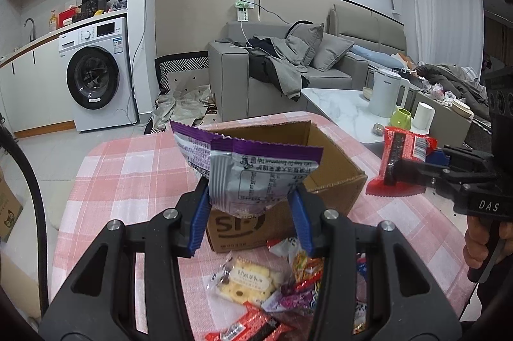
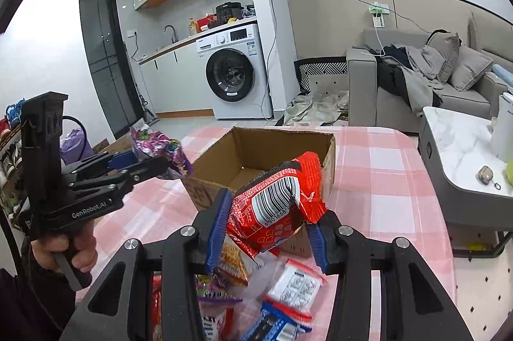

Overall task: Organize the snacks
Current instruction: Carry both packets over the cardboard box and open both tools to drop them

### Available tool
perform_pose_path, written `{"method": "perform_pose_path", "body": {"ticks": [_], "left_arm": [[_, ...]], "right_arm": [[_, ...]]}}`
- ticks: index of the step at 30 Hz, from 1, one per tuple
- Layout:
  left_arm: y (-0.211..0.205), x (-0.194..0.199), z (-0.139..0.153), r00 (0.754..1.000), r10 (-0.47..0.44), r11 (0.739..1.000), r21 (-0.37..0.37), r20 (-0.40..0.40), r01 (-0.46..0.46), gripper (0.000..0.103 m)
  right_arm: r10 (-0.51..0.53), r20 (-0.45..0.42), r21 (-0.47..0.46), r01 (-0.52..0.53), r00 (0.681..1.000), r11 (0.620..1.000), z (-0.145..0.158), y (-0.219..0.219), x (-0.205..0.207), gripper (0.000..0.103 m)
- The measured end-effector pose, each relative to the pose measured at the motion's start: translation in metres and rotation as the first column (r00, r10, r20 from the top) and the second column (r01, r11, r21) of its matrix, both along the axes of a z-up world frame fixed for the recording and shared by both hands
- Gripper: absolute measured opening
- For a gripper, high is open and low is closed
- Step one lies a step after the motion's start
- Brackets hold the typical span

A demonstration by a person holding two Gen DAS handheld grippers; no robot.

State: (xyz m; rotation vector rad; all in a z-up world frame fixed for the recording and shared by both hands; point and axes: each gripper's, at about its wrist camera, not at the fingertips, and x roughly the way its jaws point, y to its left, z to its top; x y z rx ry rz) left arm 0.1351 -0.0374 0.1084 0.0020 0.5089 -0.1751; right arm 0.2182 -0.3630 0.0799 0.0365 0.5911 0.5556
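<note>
Above the near edge of the open cardboard box on the checked desk, the left gripper clamps a purple-and-silver snack bag, while to the box's right the right gripper pinches a red snack packet, with loose snacks heaped in front of the box.

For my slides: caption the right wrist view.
Right gripper holds a red snack packet before the open cardboard box on the checked tablecloth.

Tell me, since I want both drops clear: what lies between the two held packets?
The open cardboard box. In the right wrist view it sits between the purple packet and the red packet.
</note>
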Motion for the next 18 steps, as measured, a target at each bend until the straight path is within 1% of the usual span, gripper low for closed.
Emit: {"method": "perform_pose_path", "body": {"ticks": [3,11,18], "left_arm": [[-0.006,0.023,0.001,1.0,-0.005,1.0,0.006,-0.009,0.005,0.043],[-0.006,0.079,-0.009,0.999,0.0,1.0,0.012,-0.047,0.001,0.043],[-0.003,0.117,-0.023,0.997,0.005,1.0,0.02,-0.079,-0.004,0.043]], "right_arm": [[-0.001,-0.01,-0.002,0.001,1.0,1.0,0.0,0.006,0.011,0.045],[0.004,-0.052,-0.007,-0.004,0.999,1.0,-0.004,0.024,0.045,0.045],[0.005,-0.081,-0.015,-0.006,0.997,1.0,-0.012,0.035,0.069,0.045]]}}
